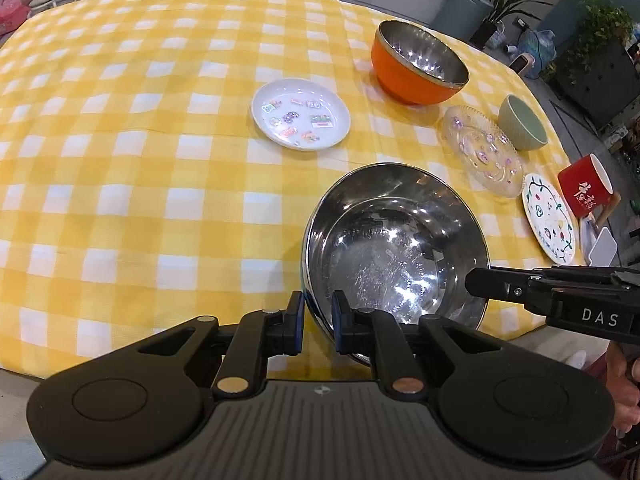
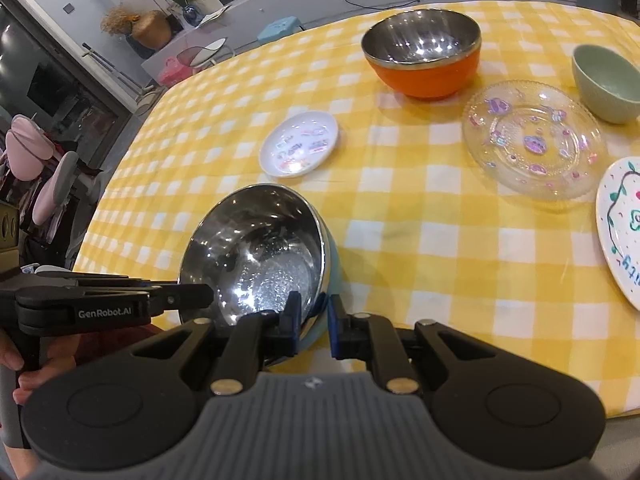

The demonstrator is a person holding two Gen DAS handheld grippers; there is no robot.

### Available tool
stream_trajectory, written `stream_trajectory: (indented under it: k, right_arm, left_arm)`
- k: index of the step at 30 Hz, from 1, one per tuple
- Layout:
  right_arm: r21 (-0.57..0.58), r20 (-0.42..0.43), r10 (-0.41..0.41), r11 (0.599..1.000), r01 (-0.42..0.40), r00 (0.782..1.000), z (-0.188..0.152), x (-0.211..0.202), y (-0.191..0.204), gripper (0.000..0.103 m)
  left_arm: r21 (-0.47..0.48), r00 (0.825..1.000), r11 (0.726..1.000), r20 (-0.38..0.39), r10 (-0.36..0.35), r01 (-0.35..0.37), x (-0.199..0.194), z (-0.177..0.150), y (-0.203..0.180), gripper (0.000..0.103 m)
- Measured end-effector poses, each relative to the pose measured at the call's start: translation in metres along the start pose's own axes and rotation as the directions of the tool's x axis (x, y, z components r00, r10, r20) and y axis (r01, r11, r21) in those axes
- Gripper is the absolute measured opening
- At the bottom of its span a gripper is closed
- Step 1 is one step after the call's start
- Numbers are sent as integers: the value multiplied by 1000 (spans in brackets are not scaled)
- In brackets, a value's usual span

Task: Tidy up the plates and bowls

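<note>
Both grippers grasp the steel bowl (image 1: 394, 248) by its rim: left gripper (image 1: 318, 312) at its left near edge, right gripper (image 2: 313, 316) at the opposite side. The bowl sits tilted at the worktop's (image 1: 120, 160) near edge. Step in hand: carrying it. Next, likely nest it in the orange bowl (image 1: 418, 62), far right; keep it level.

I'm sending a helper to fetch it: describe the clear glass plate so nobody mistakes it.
On the yellow checked tablecloth, look between the orange bowl and the pale green bowl. The glass plate lies there, see-through with purple cartoon prints and a beaded rim, unlike the opaque white plates.
</note>
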State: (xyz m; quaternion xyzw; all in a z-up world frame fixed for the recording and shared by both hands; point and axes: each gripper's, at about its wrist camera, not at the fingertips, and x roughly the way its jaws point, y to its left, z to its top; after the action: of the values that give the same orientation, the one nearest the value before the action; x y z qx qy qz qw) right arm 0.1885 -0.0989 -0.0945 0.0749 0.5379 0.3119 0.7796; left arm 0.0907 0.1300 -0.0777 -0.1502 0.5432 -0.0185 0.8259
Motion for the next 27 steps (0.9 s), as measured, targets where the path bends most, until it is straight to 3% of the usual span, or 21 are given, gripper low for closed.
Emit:
stream_trajectory:
  k: [16, 24, 27]
  right_arm:
    - [-1, 6, -17, 1000, 17, 1000, -1, 6, 3, 12]
    - [2, 19, -9, 1000, 9, 1000, -1, 5, 3, 19]
    - [-4, 31, -18, 1000, 18, 999, -1, 3, 4, 25]
  left_arm:
    - [-1, 1000, 1000, 11, 13, -13, 0, 1, 2, 16]
    - [15, 998, 999, 49, 32, -33, -4, 2, -1, 17]
    - [7, 998, 999, 58, 39, -40, -5, 3, 0, 24]
